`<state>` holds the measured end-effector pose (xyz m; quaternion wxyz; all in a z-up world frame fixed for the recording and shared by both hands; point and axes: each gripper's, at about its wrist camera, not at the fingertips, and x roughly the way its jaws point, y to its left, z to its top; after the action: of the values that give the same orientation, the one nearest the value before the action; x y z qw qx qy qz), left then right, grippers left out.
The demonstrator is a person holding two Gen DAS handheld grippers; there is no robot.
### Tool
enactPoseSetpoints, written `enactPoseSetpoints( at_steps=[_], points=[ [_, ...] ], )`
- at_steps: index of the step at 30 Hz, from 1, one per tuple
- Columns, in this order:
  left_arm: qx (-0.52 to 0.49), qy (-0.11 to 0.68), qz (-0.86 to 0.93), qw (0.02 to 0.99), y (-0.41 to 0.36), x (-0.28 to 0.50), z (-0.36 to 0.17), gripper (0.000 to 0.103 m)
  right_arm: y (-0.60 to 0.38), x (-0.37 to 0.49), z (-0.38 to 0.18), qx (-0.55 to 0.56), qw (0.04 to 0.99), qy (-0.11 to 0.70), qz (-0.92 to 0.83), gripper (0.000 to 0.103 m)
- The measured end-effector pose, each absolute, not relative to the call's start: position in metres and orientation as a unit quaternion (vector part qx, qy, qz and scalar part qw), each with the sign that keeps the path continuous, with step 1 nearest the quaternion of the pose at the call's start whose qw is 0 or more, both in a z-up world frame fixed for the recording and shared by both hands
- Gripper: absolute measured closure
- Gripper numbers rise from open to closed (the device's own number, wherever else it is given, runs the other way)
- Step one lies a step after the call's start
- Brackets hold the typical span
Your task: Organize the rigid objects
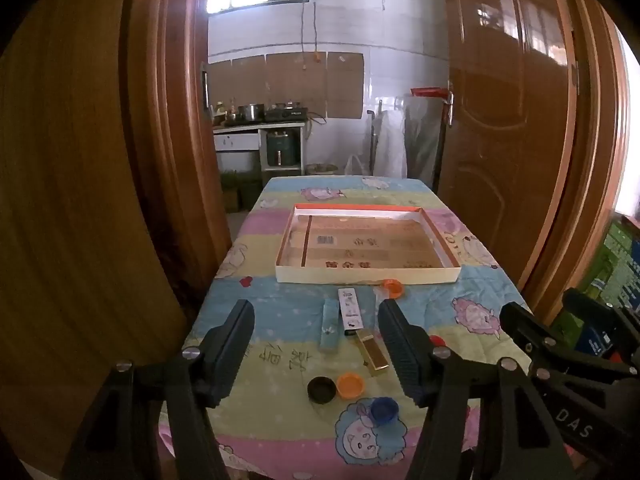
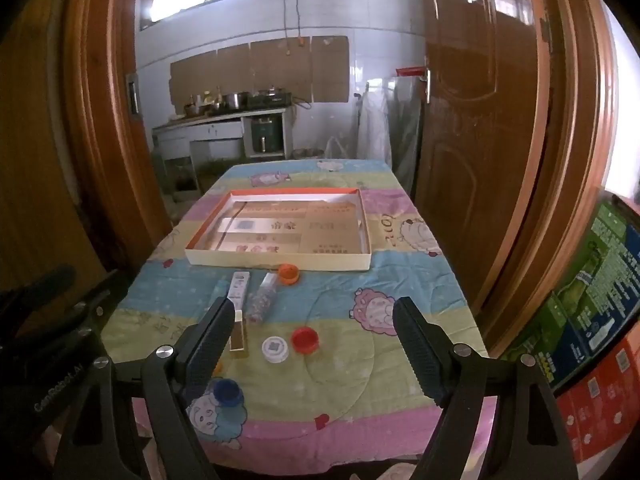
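Small rigid items lie on a cartoon-print tablecloth in front of a shallow empty cardboard tray. In the left wrist view I see a white slim box, a blue slim box, a gold box, and black, orange and blue caps. The right wrist view adds a clear tube, a second orange cap, a red cap and a white cap. My left gripper and right gripper hover open above the near edge, holding nothing.
The table stands in a doorway between brown wooden doors. Printed cartons are stacked at the right. A kitchen counter with pots lies beyond the table. One of the right gripper's fingers shows at the right of the left wrist view.
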<state>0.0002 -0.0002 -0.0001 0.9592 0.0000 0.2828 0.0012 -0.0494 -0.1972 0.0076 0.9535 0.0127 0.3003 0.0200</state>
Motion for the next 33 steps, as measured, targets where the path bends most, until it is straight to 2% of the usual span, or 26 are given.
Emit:
enactPoseSetpoints(
  at_steps=[33],
  points=[
    [0.001, 0.288, -0.004, 0.958, 0.0005, -0.0042, -0.0002, 0.038, -0.1968, -0.0573, 0.0158, 0.005, 0.956, 0.293, 0.017, 0.02]
  ],
)
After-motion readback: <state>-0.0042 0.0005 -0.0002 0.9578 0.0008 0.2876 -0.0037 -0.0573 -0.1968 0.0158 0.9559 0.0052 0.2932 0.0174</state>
